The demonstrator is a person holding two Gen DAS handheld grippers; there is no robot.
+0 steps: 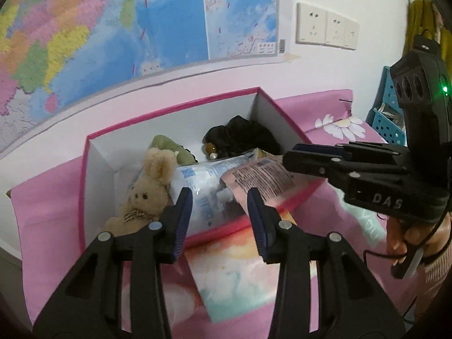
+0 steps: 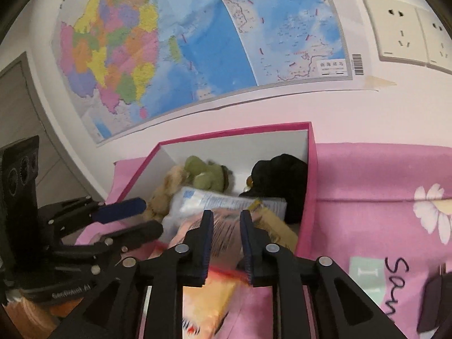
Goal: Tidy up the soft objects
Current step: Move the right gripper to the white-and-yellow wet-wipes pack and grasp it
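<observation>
Left wrist view: left tongs [image 1: 220, 214] parted, nothing between the blue pads, hovering over the near rim of the pink-edged cardboard box [image 1: 175, 107]. Right tongs [image 1: 293, 158] enter from the right above the box's far corner, seen side-on. A hand [image 1: 406, 240] grips the handle. Blue perforated baskets [image 1: 387, 124] show only here.

Right wrist view: right tongs [image 2: 226, 226] narrowly apart, gripping nothing; the pink crinkly pouch [image 2: 223, 226] lies below, blurred. A grey door [image 2: 22, 107] shows only here.

In the box: fuzzy beige plush rabbit [image 1: 149, 186], green plush [image 2: 203, 175], black fuzzy bundle [image 1: 240, 138], glossy white plastic packet [image 1: 203, 180]. The box sits on a pink floral bedsheet [image 2: 381, 197]. Paper wall map [image 2: 197, 42], hard white sockets [image 1: 325, 25].
</observation>
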